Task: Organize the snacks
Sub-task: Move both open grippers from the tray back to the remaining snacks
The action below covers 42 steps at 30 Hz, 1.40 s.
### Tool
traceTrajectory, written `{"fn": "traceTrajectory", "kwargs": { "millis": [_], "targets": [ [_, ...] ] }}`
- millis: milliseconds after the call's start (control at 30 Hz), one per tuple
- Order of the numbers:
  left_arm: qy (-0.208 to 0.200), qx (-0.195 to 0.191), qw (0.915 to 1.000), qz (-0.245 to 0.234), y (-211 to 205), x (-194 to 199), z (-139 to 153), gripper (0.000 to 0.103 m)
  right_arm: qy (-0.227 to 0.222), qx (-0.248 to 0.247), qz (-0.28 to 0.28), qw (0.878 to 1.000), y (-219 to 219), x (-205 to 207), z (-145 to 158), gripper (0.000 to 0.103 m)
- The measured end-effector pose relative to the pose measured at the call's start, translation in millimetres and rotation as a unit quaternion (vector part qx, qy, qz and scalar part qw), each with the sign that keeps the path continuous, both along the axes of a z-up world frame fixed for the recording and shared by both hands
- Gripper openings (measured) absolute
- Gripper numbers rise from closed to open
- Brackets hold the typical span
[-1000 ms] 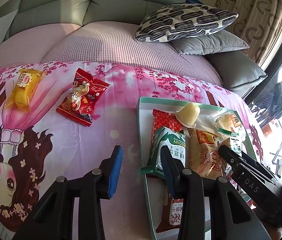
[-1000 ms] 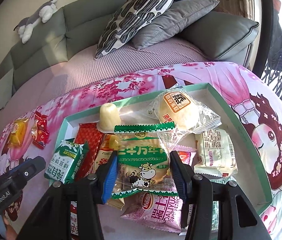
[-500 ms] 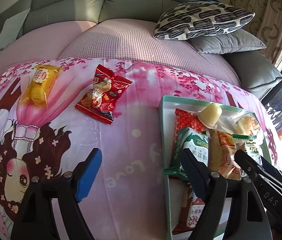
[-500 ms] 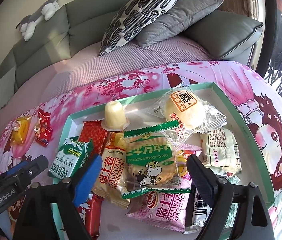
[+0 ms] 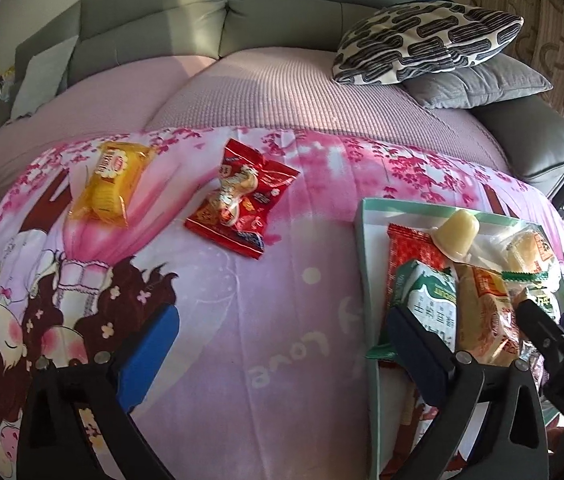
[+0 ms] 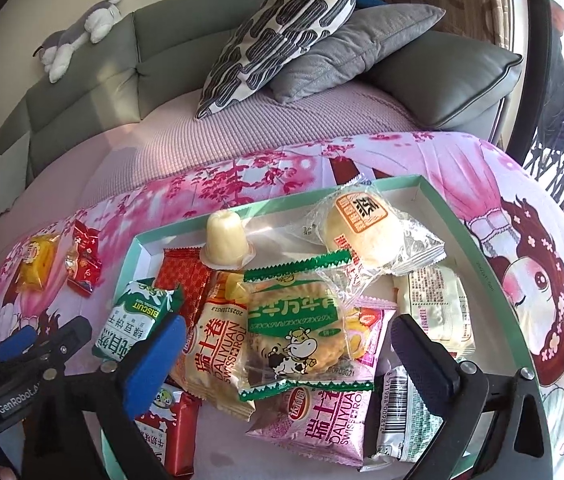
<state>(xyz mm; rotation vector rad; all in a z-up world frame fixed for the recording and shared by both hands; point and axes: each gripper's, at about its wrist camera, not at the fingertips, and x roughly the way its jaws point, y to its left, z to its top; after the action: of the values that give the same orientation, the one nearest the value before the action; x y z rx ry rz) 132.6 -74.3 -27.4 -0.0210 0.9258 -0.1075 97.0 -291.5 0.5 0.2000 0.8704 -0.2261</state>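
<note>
While both hand-held grippers (image 6: 282, 344) spread, tray (image 6: 481, 248) (green-rimmed) holds snack packets (image 6: 293, 332), jelly cup (image 6: 224, 236).

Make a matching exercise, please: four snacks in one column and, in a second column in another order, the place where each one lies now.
Things:
1. yellow packet
2. jelly cup
3. round bun
4. cow biscuit packet

Places:
A. in the tray, on top of the pile, between the open right gripper's fingers
B. on the cloth, outside the tray, beside the red packet
C. in the tray, upside down near its far rim
D. in the tray, towards its far right corner

Pairs: 1-B, 2-C, 3-D, 4-A
</note>
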Motion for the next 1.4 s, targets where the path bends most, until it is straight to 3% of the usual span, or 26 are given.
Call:
{"fn": "traceTrajectory", "kwargs": {
  "millis": [367, 533, 867, 1233, 1400],
  "targets": [
    [-0.021, 0.005, 0.9995, 0.022, 24, 3, 5, 0.103, -0.036, 0.011, 0.004, 0.999, 7, -3, 14, 0.103],
    [-0.025, 0.026, 0.9981, 0.05, 48, 7, 5, 0.103, -0.037, -0.007, 0.038, 0.999, 29, 0, 18, 0.103],
    [-0.01, 0.039, 0.9931, 0.111, 101, 9, -2, 0.103, -0.038, 0.003, 0.112, 0.993, 75, 7, 17, 0.103],
    [-0.008, 0.031, 0.9898, 0.139, 133, 10, -1, 0.103, -0.035, 0.015, 0.141, 0.989, 103, 15, 15, 0.103],
    [-0.026, 0.028, 0.9877, 0.152, 147, 17, 8, 0.103, -0.044, 0.021, 0.156, 0.986, 122, 24, 17, 0.103]
  ]
}}
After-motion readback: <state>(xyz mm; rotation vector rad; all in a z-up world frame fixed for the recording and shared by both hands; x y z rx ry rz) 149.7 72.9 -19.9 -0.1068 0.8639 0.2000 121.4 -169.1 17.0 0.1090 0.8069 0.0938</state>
